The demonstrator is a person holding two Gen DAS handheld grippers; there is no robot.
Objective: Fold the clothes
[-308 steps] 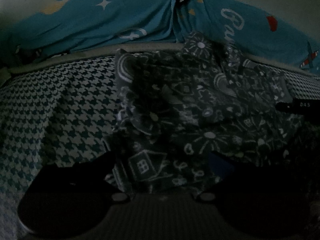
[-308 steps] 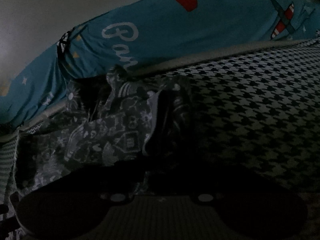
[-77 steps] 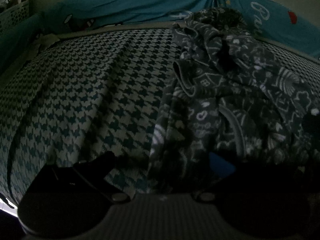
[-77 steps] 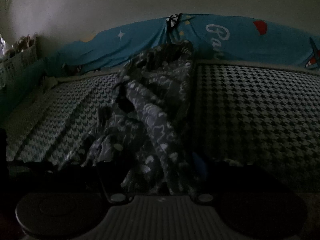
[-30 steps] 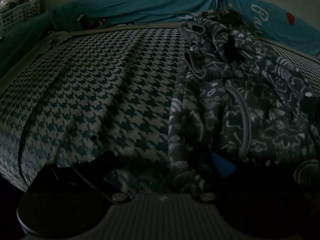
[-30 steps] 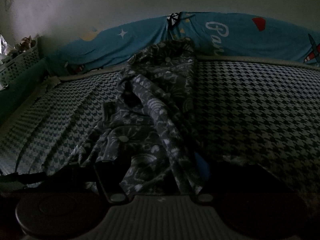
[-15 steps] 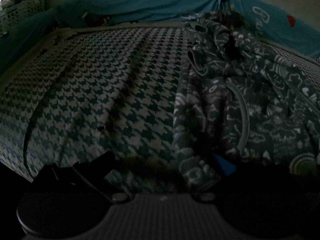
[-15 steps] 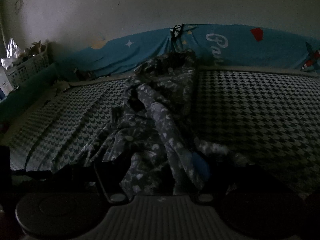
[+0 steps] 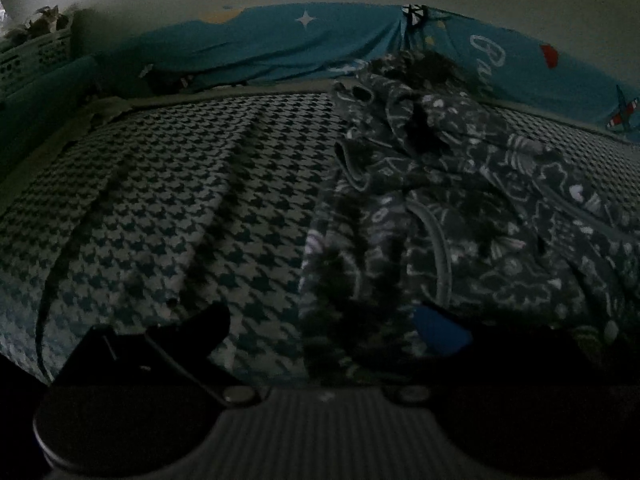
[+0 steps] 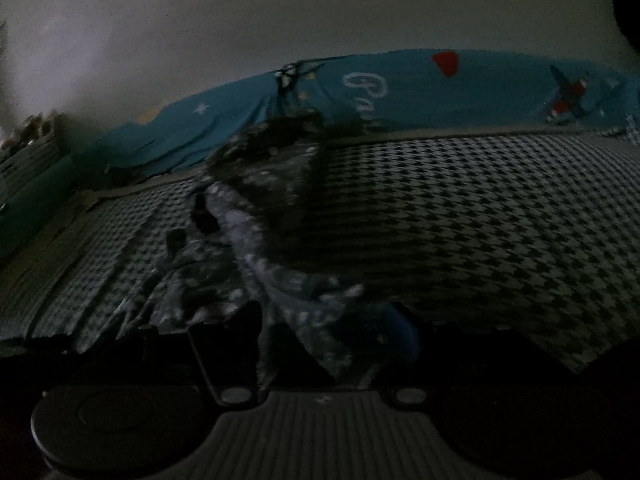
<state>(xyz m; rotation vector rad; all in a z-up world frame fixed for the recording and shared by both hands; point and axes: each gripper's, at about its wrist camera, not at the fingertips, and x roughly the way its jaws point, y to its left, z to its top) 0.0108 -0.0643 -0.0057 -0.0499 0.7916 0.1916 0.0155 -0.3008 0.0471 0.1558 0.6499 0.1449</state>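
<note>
Right gripper (image 10: pixel 324 336): jaws parted, the garment's near edge between them; whether the pads press is too dark to tell. Left gripper (image 9: pixel 320 328): likewise parted around the near hem, grip unclear. Garment (image 9: pixel 440 208): dark printed cloth, crumpled, long axis running from both grippers to the far blue bolster (image 9: pixel 260 48), lying on the houndstooth sheet (image 9: pixel 168 200). Both hands sit equally near.

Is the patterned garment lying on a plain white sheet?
No, the patterned garment lies on a houndstooth-checked sheet.
</note>
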